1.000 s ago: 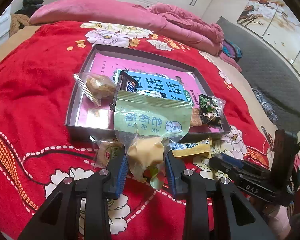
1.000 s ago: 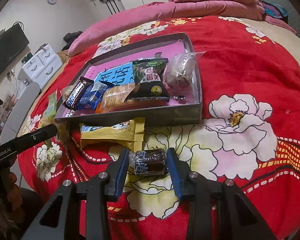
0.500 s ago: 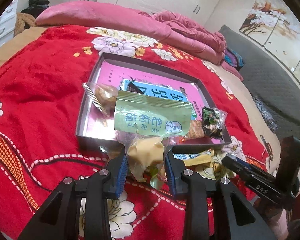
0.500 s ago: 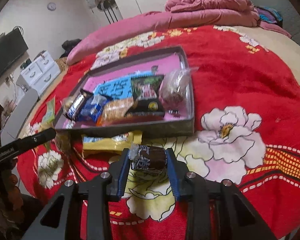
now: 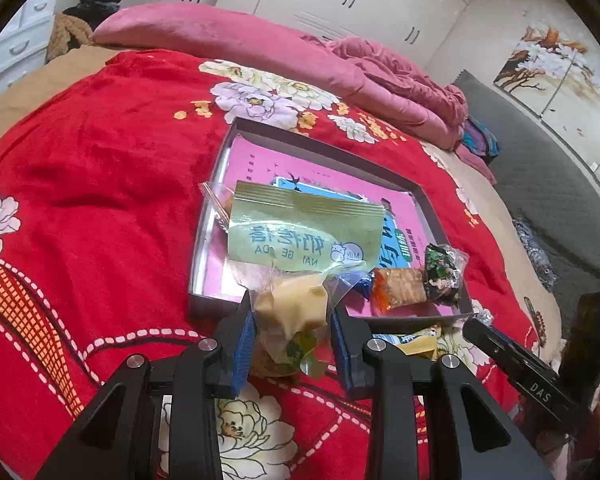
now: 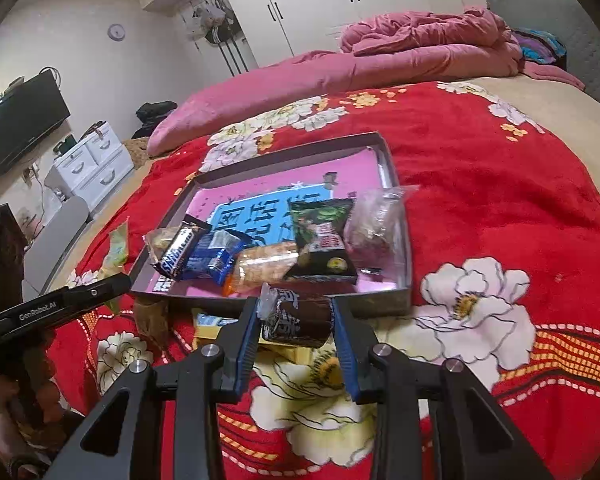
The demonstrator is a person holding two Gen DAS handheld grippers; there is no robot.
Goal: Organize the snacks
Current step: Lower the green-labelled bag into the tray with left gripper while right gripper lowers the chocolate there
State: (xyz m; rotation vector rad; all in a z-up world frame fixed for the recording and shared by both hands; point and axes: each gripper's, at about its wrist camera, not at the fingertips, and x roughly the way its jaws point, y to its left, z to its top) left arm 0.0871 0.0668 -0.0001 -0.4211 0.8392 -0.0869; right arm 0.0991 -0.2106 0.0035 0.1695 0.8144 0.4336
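While both hands carry a snack clear of the red floral bedspread [image 6: 500, 168], the shallow grey box [image 6: 396, 304] lies straight ahead of each gripper, its near wall just beyond the fingertips.

Left gripper [image 5: 292, 332]: jaws clamped on the lower end of the green milk-candy bag [image 5: 304, 236]; the bag stands up from the pads, its long axis pointing away toward the box, printed top hanging over the box's near-left corner.

Right gripper [image 6: 296, 320]: jaws pinching a small dark wrapped roll [image 6: 300, 316] by its ends, long axis crosswise between the pads, just short of the near wall.

Box already holds a Snickers bar [image 6: 180, 252], blue wrapper, orange cracker pack [image 6: 264, 268], dark-green packet, clear bag. A yellow packet [image 6: 208, 326] lies on the bedspread outside it.

Judgement: both loads need a short forward carry over the wall; neither hand is clearly nearer.
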